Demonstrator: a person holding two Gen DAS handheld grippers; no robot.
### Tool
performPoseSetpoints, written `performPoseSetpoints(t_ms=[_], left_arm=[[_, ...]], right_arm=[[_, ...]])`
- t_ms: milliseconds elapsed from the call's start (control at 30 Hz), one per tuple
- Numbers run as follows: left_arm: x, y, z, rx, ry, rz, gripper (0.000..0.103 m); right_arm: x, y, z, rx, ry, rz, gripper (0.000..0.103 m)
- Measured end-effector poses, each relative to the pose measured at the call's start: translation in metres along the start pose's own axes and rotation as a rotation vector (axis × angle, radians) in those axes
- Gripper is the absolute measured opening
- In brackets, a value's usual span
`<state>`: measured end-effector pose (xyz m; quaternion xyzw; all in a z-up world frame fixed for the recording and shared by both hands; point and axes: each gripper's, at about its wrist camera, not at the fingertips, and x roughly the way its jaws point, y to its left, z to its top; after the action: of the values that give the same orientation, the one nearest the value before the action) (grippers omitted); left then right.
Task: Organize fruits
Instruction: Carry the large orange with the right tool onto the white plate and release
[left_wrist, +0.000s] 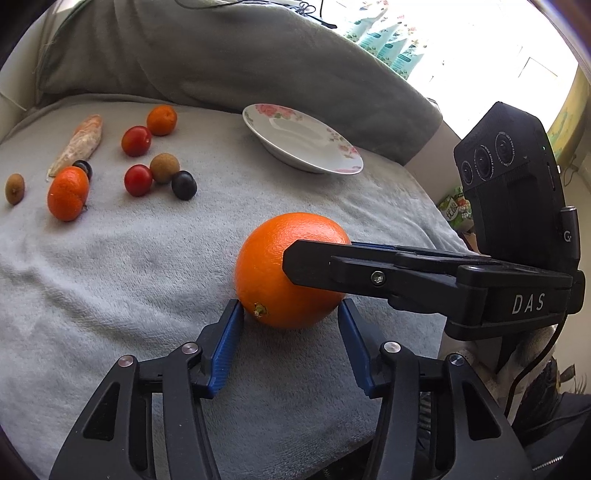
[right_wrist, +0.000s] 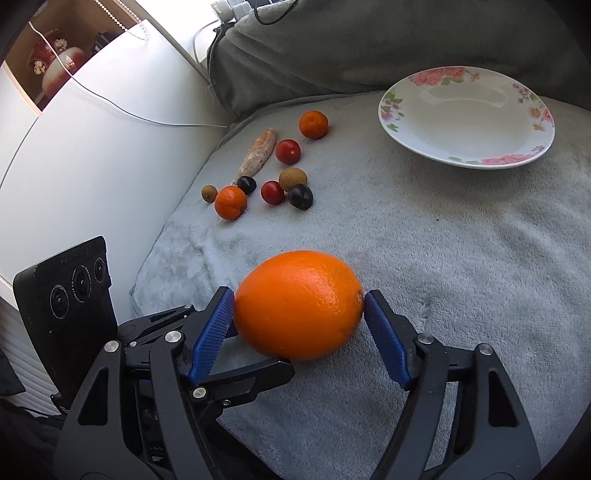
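Orange and large, the navel orange is seen resting on the grey fleece blanket, well short of the floral plate. It is bracketed by the right gripper, whose blue pads appear to press its two ends; it is also flanked by the left gripper, whose pads seem to touch its sides, though a firm hold cannot be confirmed. Beyond the orange, to its far left, two mandarins, two cherry tomatoes, dark plums, longans and a wrapped carrot are scattered. Nothing has yet been placed on the plate, so the sorting is judged barely begun.
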<state>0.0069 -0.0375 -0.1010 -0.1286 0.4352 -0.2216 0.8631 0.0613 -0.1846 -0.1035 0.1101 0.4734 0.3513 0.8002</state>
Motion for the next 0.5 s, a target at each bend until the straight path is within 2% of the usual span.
performPoseSetpoints(t_ms=[500], left_arm=[[0.007, -0.008, 0.021, 0.021, -0.021, -0.009, 0.052]], right_arm=[[-0.013, -0.002, 0.016, -0.022, -0.037, -0.033, 0.075]])
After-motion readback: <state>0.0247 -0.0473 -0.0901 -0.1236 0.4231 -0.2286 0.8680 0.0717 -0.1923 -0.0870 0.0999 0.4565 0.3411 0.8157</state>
